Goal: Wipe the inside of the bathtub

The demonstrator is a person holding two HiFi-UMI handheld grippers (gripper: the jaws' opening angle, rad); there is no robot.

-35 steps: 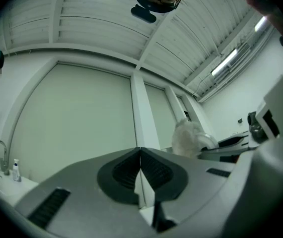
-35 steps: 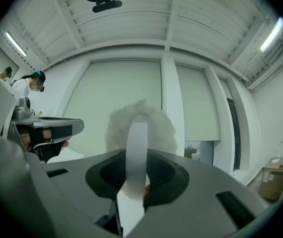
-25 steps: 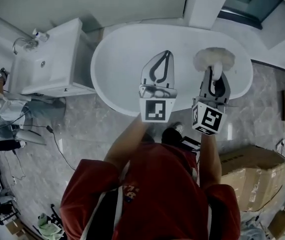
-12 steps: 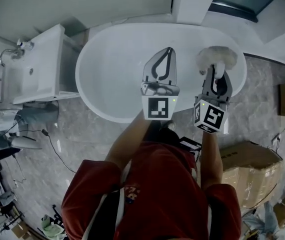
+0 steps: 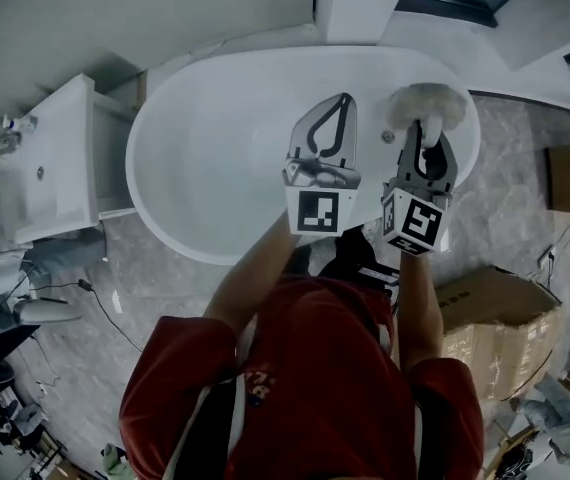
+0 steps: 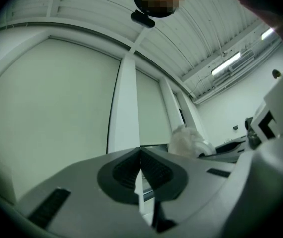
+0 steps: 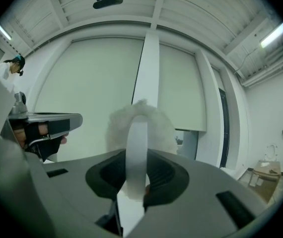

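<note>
The white oval bathtub (image 5: 215, 158) fills the upper middle of the head view, standing on a grey marbled floor (image 5: 165, 288).

The left claw (image 5: 340, 104) hangs over the middle of the tub. In the left gripper view its jaws meet at the tips with nothing between them (image 6: 140, 151). The right claw (image 5: 427, 144) is at the tub's right end, clamped on a flat white handle (image 7: 136, 152). The handle carries a fluffy white wiping head (image 5: 425, 105) that sits inside the right end of the tub; whether it touches the wall cannot be told. In the right gripper view that head shows just behind the handle (image 7: 115, 128).

The only markings to be seen are black-and-white square patterns, one on the left marker cube (image 5: 316, 212) and one on the right marker cube (image 5: 414, 226). A small print on the person's red top (image 5: 305, 388) is too small to read.

A white washbasin (image 5: 40, 168) stands at the left edge, just beside the tub. A brown cardboard box (image 5: 490, 318) sits at the lower right, and a white pillar (image 5: 353, 3) rises at the top.
</note>
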